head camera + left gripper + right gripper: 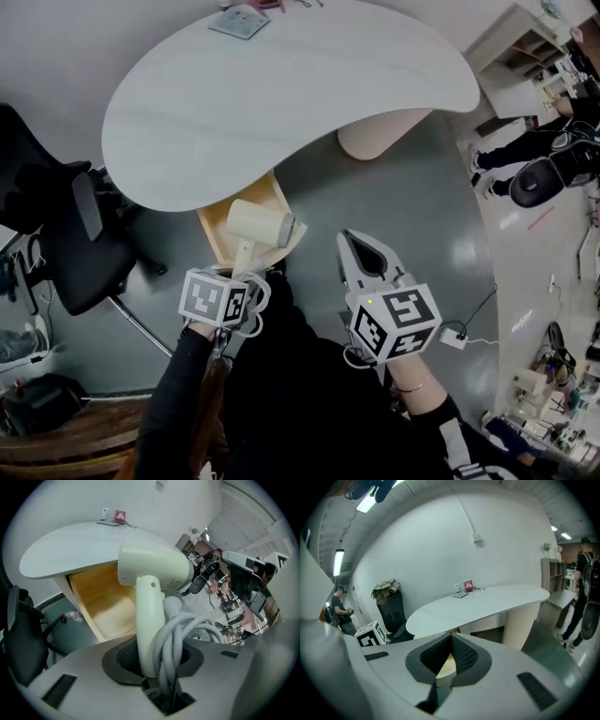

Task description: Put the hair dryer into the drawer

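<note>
A cream hair dryer (255,223) hangs over the open wooden drawer (214,232) under the white table. My left gripper (246,269) is shut on its handle from below. In the left gripper view the handle (149,620) stands upright between the jaws with the coiled grey cord (180,634) beside it, and the dryer's head (154,566) is above the drawer's bare bottom (101,604). My right gripper (349,240) is off to the right of the drawer, over the floor. Its jaws meet at the tips (451,638) with nothing in them.
The white kidney-shaped table (281,84) covers the drawer's back part and carries a small booklet (239,21). A black office chair (66,234) stands left of the drawer. The table's ribbed pedestal (375,133) is to the right. A person (553,159) stands far right.
</note>
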The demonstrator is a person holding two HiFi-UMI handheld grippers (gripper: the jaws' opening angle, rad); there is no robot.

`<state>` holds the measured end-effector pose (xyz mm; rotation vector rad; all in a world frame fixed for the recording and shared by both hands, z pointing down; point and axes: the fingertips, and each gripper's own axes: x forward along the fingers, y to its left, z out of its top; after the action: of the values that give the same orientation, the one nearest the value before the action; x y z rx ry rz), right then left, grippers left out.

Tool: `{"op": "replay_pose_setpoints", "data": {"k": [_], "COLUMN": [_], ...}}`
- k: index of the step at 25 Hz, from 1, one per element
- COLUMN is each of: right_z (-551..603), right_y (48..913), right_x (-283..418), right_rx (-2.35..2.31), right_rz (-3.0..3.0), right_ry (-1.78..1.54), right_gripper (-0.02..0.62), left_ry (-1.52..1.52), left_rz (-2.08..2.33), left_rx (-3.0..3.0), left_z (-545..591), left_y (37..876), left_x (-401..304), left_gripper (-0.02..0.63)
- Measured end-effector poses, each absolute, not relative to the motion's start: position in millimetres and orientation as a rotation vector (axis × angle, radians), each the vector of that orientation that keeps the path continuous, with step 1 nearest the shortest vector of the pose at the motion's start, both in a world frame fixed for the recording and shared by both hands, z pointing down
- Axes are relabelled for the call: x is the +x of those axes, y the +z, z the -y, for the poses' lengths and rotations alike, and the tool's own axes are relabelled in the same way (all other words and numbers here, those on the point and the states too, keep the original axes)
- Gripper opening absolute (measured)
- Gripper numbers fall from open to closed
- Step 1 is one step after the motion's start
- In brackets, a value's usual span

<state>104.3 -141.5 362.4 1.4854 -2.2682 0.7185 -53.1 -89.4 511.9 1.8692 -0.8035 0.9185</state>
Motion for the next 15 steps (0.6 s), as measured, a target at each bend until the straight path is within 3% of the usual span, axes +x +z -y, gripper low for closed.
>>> {"op": "replay_pose_setpoints", "data": {"k": [15], "right_z": [177.1], "right_y": [382.9], "right_x": [85.8], "right_rx": [1.445], "right_rz": [2.234], "right_ry": [0.780], "right_gripper": [0.002], "left_ry": [1.004], "left_rz": [0.592], "left_rx": [1.672], "left_z": [84.3], "left_y": [554.0], "left_x": [-80.8], "left_gripper": [0.138]}}
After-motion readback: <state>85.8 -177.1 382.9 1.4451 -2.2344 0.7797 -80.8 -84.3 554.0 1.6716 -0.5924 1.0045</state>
